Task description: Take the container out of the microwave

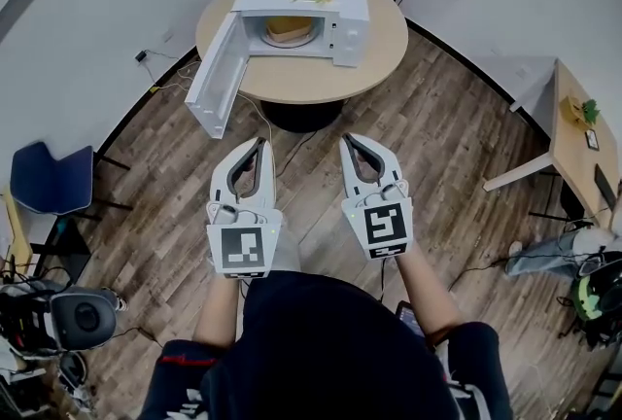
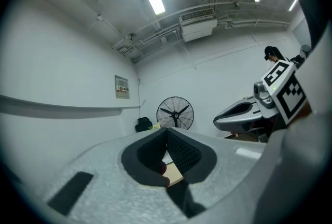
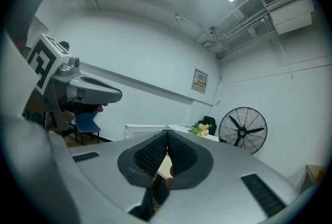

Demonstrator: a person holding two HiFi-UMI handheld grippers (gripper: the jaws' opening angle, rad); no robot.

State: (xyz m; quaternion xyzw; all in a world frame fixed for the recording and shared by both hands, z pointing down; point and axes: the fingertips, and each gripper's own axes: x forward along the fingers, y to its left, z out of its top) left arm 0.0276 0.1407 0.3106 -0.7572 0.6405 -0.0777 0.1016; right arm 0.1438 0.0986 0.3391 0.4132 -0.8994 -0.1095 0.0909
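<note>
Round table (image 1: 379, 68): microwave (image 1: 350, 10) open, container (image 1: 289, 27) inside | left gripper (image 1: 261, 146), right gripper (image 1: 348, 142) closed, empty, well short | reach and grasp pending.

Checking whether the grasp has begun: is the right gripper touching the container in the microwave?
Apart. The head view shows the right gripper over the wood floor, short of the round table, while the container sits inside the open microwave.
</note>
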